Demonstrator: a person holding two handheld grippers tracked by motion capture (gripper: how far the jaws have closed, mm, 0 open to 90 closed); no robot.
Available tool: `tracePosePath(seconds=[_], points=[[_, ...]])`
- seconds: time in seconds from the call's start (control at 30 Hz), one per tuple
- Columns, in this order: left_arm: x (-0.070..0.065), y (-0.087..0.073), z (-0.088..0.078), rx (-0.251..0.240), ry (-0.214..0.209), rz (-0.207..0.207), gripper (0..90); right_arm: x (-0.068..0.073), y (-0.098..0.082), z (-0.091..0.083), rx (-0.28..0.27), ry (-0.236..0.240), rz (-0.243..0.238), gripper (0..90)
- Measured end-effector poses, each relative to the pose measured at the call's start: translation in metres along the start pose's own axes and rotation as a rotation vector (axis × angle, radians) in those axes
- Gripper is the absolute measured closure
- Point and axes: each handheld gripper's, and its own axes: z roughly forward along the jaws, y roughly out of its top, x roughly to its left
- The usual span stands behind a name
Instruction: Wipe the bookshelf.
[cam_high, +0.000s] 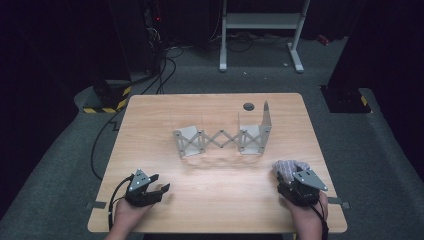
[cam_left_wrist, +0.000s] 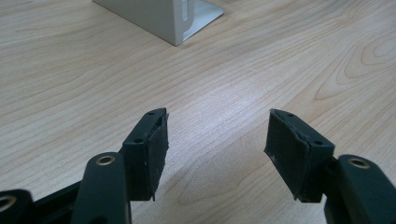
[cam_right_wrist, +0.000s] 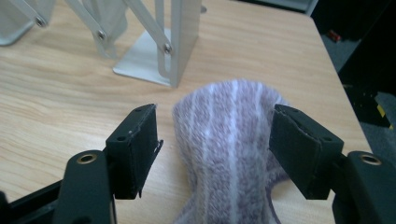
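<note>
**Sock on the right, both claws loose**

Left claw (cam_high: 161, 189) hangs released over bare tabletop (cam_high: 210, 165) at the near left. The metal scissor rack (cam_high: 222, 138) stands mid-tabletop. Near right, the striped purple sock (cam_right_wrist: 231, 149) lies between the right claw (cam_right_wrist: 219, 149) jaws, which are released, not pinching it.

metal folding rack (cam_high: 222, 138) upright mid-table (cam_high: 150, 120); white stand frame (cam_high: 260, 22), cables (cam_high: 165, 65) on floor behind.

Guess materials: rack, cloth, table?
Rack: likely aluminium, matte silver, thin bent plates joined by riveted scissor links. Cloth: fuzzy knit or terry, mauve with pale stripes, visibly napped. Table: light wood-grain top, smooth, possibly laminate.
</note>
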Motion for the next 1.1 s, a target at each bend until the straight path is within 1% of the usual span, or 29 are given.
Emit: tracePosePath(seconds=[0.1,0.17,0.2,0.3,0.33,0.37,0.4,0.43,0.47,0.5,0.53,0.57,0.6,0.63,0.67,0.7,0.73,0.77,0.83,0.87,0.9,1.0,1.03,1.07,1.1], points=[[0.001,0.0,0.0,0.001,0.003,0.004,39.1,0.005,0.004,-0.002,-0.023,0.012,-0.002,32.5],[0.002,0.0,-0.001,0.0,0.002,0.011,39.3,0.01,0.005,-0.001,-0.029,0.02,-0.022,33.1],[0.002,0.0,-0.001,0.0,0.002,0.011,39.4,0.01,0.005,-0.001,-0.029,0.02,-0.022,33.1],[0.001,0.001,-0.002,-0.006,-0.002,0.013,39.4,0.019,0.008,0.0,-0.043,0.055,-0.024,35.2],[0.001,0.001,-0.002,-0.006,-0.002,0.013,39.4,0.019,0.008,0.0,-0.043,0.055,-0.024,35.2],[0.0,0.0,-0.002,0.0,-0.008,0.012,39.5,0.026,0.012,0.002,-0.057,0.086,-0.016,37.9],[0.0,0.0,-0.002,0.0,-0.008,0.012,39.6,0.026,0.012,0.002,-0.057,0.086,-0.016,37.9],[0.0,0.0,-0.002,0.0,-0.012,0.01,39.6,0.029,0.015,0.004,-0.064,0.094,-0.015,40.0],[0.0,0.0,-0.001,-0.002,-0.016,0.011,39.7,0.033,0.018,0.007,-0.069,0.103,-0.017,42.6],[-0.001,0.0,-0.001,-0.001,-0.016,0.015,39.7,0.04,0.026,0.016,-0.077,0.105,-0.026,50.0],[-0.001,-0.001,-0.001,0.003,-0.017,0.022,39.7,0.04,0.026,0.016,-0.077,0.105,-0.026,50.0],[-0.001,-0.002,0.0,0.011,-0.019,0.029,39.7,0.045,0.036,0.027,-0.078,0.101,-0.038,53.6],[-0.001,-0.002,0.0,0.011,-0.019,0.029,39.7,0.045,0.036,0.027,-0.078,0.101,-0.038,53.6],[-0.002,-0.003,-0.001,0.01,-0.021,0.026,39.7,0.047,0.041,0.034,-0.071,0.094,-0.039,55.2],[-0.001,-0.004,-0.002,0.012,-0.022,0.027,39.7,0.048,0.047,0.042,-0.065,0.082,-0.04,57.0],[-0.001,-0.004,-0.003,0.006,-0.022,0.023,39.7,0.048,0.054,0.055,-0.045,0.058,-0.033,61.3],[-0.001,-0.004,-0.003,0.006,-0.022,0.023,39.7,0.048,0.054,0.055,-0.045,0.058,-0.033,61.3],[-0.001,-0.003,-0.003,0.002,-0.022,0.019,39.7,0.048,0.057,0.062,-0.036,0.049,-0.029,63.7],[0.0,-0.003,-0.003,0.005,-0.021,0.019,39.7,0.046,0.062,0.079,0.002,0.027,-0.015,67.8],[0.0,-0.003,-0.003,0.005,-0.021,0.019,39.7,0.046,0.062,0.079,0.002,0.027,-0.015,67.8],[0.0,-0.004,-0.004,0.005,-0.018,0.024,39.6,0.045,0.064,0.086,0.016,0.015,-0.01,69.4],[0.0,-0.004,-0.005,0.003,-0.016,0.022,39.6,0.046,0.066,0.091,0.019,0.008,-0.006,69.4],[0.001,-0.004,-0.006,0.0,-0.014,0.016,39.6,0.047,0.068,0.095,0.017,-0.004,-0.016,70.7],[0.001,-0.004,-0.006,0.0,-0.014,0.016,39.6,0.047,0.068,0.095,0.017,-0.004,-0.016,70.7],[0.002,-0.004,-0.006,-0.003,-0.014,0.016,39.6,0.048,0.072,0.098,0.012,-0.01,-0.019,70.7]])
